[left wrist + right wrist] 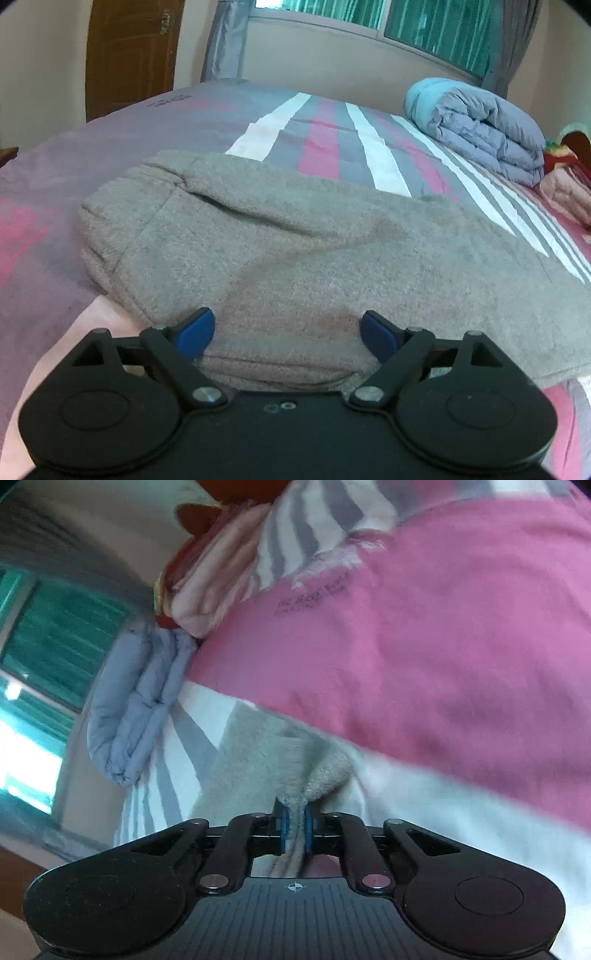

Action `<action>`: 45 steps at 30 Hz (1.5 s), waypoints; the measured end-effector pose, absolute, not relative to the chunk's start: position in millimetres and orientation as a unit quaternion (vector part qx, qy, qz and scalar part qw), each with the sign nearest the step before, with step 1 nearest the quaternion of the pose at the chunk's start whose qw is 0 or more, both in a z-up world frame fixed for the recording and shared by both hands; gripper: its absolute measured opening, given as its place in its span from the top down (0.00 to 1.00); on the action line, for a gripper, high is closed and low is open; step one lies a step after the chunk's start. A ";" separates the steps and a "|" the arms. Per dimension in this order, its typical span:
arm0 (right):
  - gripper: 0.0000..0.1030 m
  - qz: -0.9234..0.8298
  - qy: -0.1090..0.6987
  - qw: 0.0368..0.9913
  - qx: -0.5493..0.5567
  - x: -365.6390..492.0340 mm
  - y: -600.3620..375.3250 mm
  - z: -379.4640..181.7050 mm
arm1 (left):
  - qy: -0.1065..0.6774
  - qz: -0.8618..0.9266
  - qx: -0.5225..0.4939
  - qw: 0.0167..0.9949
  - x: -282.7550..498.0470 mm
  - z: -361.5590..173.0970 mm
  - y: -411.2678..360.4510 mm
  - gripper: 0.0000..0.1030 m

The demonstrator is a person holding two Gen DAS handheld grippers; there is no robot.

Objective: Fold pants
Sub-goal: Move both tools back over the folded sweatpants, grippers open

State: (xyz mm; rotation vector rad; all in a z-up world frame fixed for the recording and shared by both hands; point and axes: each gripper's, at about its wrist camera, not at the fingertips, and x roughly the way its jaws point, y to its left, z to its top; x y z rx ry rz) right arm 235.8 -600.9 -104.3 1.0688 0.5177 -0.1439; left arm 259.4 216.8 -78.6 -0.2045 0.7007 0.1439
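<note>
Grey fleece pants [295, 251] lie folded on the striped bed sheet [325, 147], waistband at the left. My left gripper [287, 334] is open, its blue pads [195, 332] on either side of the near folded edge of the pants, resting against the cloth. In the right wrist view my right gripper [294, 829] is shut on a bunched end of the grey pants [258, 760], with cloth pinched between the blue pads [283, 829]. That view is tilted and blurred.
A folded lavender-blue duvet [484, 125] lies at the far right of the bed, also in the right wrist view [136, 698]. Pink and red bedding [569, 177] sits beyond it. A wooden door [129, 51] and a window with green curtains [424, 26] are behind.
</note>
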 end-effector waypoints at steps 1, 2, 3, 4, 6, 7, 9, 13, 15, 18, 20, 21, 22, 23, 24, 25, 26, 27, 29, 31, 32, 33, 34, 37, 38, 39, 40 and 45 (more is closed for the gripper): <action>0.91 -0.045 0.210 0.845 0.489 232.0 -600.3 -92.5 | 0.343 0.070 -0.099 0.932 259.6 -79.5 216.8 0.22; 0.91 -0.029 0.186 0.867 0.461 227.5 -595.9 -80.1 | 0.342 0.069 -0.099 0.932 258.1 -79.5 217.4 0.22; 0.91 -0.019 0.161 0.886 0.435 221.0 -591.5 -73.2 | 0.342 0.069 -0.099 0.932 257.6 -80.0 218.1 0.22; 0.91 -0.021 0.154 0.891 0.427 218.7 -590.7 -78.2 | 0.340 0.070 -0.099 0.932 256.1 -80.5 218.7 0.21; 0.92 -0.059 0.241 0.849 0.467 235.0 -601.0 -125.5 | 0.339 0.074 -0.095 0.933 256.6 -81.5 217.1 0.21; 0.92 -0.053 0.254 0.828 0.496 237.0 -606.2 -144.4 | 0.340 0.076 -0.094 0.933 256.3 -81.0 217.4 0.21; 0.86 -0.037 0.248 0.838 0.485 232.3 -607.7 -139.3 | 0.341 0.079 -0.092 0.932 256.3 -77.0 216.4 0.22; 0.73 -0.083 0.225 0.862 0.446 199.8 -599.3 -113.5 | 0.306 0.084 -0.115 0.941 247.2 -56.1 219.4 0.29; 0.73 -0.038 0.225 0.888 0.399 199.3 -578.4 -95.8 | 0.287 0.103 -0.112 0.946 250.0 -44.0 224.0 0.29; 0.73 0.054 0.243 0.904 0.347 231.9 -527.7 -72.8 | 0.267 0.150 -0.126 0.944 259.8 -29.8 240.1 0.29; 0.73 0.105 0.254 0.909 0.313 263.1 -480.7 -57.7 | 0.266 0.171 -0.130 0.940 269.7 -25.1 251.5 0.30; 0.73 0.128 0.258 0.907 0.306 278.1 -458.8 -53.3 | 0.268 0.173 -0.135 0.938 276.1 -24.0 255.9 0.30; 0.73 0.156 0.263 0.902 0.303 295.1 -431.1 -49.0 | 0.271 0.170 -0.136 0.938 283.2 -23.2 258.2 0.30; 0.73 0.179 0.269 0.899 0.295 309.5 -403.3 -45.0 | 0.275 0.162 -0.131 0.939 290.9 -22.9 258.8 0.29; 0.73 0.204 0.277 0.897 0.278 324.5 -366.3 -43.1 | 0.280 0.155 -0.123 0.939 298.8 -23.6 258.3 0.29; 0.73 0.229 0.282 0.893 0.265 338.3 -334.9 -40.0 | 0.285 0.149 -0.117 0.940 306.2 -25.8 258.6 0.29; 0.73 0.253 0.289 0.889 0.249 352.0 -303.0 -38.6 | 0.293 0.146 -0.117 0.938 313.9 -28.4 260.5 0.29; 0.73 0.277 0.301 0.883 0.229 364.2 -265.4 -40.7 | 0.302 0.145 -0.119 0.935 322.2 -32.6 262.9 0.29; 0.73 0.316 0.324 0.868 0.201 381.7 -207.7 -44.9 | 0.313 0.144 -0.115 0.932 333.0 -40.3 266.3 0.28; 0.73 0.341 0.340 0.860 0.169 390.3 -156.2 -52.7 | 0.317 0.137 -0.096 0.934 340.9 -46.4 265.1 0.22; 0.73 0.355 0.345 0.854 0.158 393.7 -135.8 -57.0 | 0.319 0.134 -0.084 0.934 345.5 -48.7 264.9 0.20; 0.73 0.367 0.350 0.849 0.147 394.2 -119.2 -63.5 | 0.323 0.132 -0.071 0.934 349.4 -51.6 264.5 0.20; 0.73 0.375 0.354 0.846 0.138 395.9 -102.6 -69.3 | 0.326 0.131 -0.057 0.935 352.5 -54.5 264.3 0.19; 0.75 0.354 0.377 0.851 0.091 404.7 -67.1 -89.8 | 0.334 0.156 -0.006 0.929 356.0 -64.8 267.9 0.17; 0.86 0.334 0.378 0.858 0.094 410.9 -64.0 -96.9 | 0.333 0.164 -0.016 0.928 352.9 -66.1 275.7 0.17; 0.97 0.307 0.384 0.864 0.108 420.0 -68.8 -101.1 | 0.333 0.165 -0.035 0.928 348.7 -63.9 282.5 0.17; 0.99 0.296 0.394 0.861 0.128 425.7 -75.4 -102.1 | 0.327 0.168 -0.042 0.929 342.8 -58.9 285.0 0.19; 0.98 0.317 0.329 0.881 0.125 396.7 -125.3 -75.3 | 0.313 0.155 0.009 0.937 320.5 -54.3 259.0 0.16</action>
